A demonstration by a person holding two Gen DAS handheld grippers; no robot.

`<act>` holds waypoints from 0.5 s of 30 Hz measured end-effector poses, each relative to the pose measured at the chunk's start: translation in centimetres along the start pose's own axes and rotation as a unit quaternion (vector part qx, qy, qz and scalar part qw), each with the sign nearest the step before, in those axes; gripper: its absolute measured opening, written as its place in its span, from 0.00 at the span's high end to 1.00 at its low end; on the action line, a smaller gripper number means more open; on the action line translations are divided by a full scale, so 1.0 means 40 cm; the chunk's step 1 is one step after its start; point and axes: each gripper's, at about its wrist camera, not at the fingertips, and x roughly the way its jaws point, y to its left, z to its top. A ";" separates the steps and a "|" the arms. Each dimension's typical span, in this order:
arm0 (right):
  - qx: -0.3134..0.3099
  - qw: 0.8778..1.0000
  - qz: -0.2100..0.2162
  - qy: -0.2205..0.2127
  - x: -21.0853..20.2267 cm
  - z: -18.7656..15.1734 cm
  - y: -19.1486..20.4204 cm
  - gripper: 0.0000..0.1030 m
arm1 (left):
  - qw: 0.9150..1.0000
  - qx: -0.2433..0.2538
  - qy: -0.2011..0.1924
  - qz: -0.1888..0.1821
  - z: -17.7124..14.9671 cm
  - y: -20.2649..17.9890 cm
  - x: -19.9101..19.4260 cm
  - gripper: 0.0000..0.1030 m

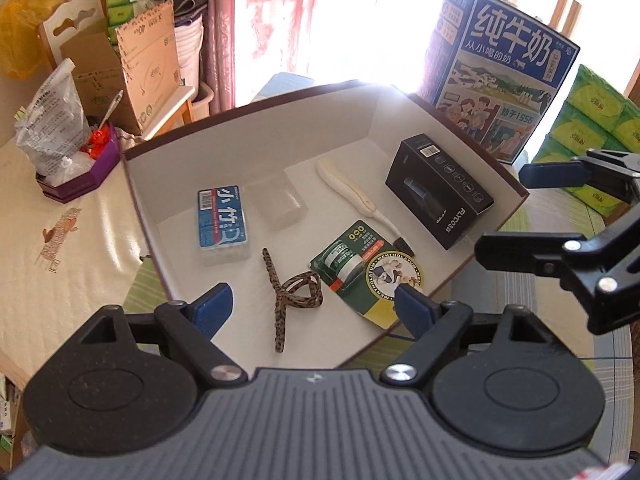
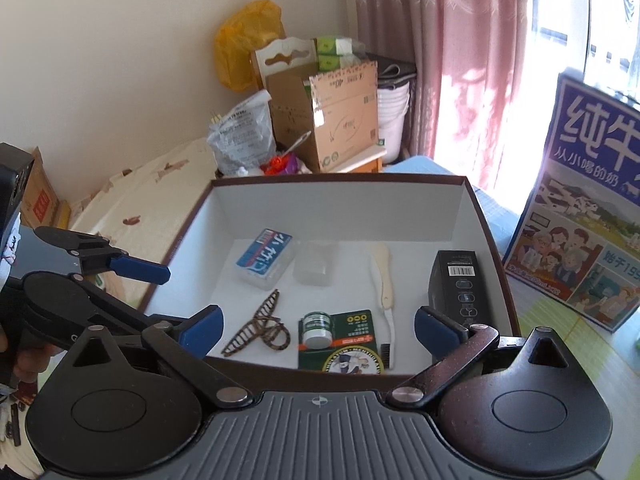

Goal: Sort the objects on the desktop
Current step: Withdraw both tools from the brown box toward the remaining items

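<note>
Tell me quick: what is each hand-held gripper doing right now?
Left hand-held gripper: open, holding nothing.
Right hand-held gripper: open, holding nothing.

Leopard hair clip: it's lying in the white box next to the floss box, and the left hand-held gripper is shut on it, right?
Not quite. The leopard hair clip does lie in the white box near the floss box, but the left hand-held gripper is open above it, holding nothing. The left wrist view shows this.

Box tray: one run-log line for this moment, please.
left claw open, empty | right claw open, empty | box tray holds hair clip, balm card
</note>
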 end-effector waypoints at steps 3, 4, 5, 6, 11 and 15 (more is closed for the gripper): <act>0.001 1.000 -0.001 -0.010 -0.034 -0.013 0.018 0.03 | 1.000 0.002 -0.011 0.006 -0.012 -0.007 -0.036 0.17; 0.001 1.000 -0.001 -0.014 -0.047 -0.020 0.024 0.03 | 1.000 0.003 -0.015 0.008 -0.017 -0.009 -0.050 0.17; 0.003 1.000 -0.002 -0.017 -0.059 -0.026 0.031 0.03 | 1.000 0.003 -0.019 0.009 -0.023 -0.011 -0.064 0.17; 0.004 1.000 -0.002 -0.021 -0.071 -0.032 0.037 0.03 | 1.000 0.003 -0.023 0.009 -0.029 -0.013 -0.078 0.17; 0.006 0.999 -0.002 -0.051 -0.148 -0.072 0.075 0.02 | 0.999 0.001 -0.035 0.009 -0.065 -0.019 -0.140 0.17; 0.012 0.997 -0.003 -0.073 -0.210 -0.106 0.108 0.02 | 0.999 0.002 -0.048 0.015 -0.100 -0.030 -0.192 0.17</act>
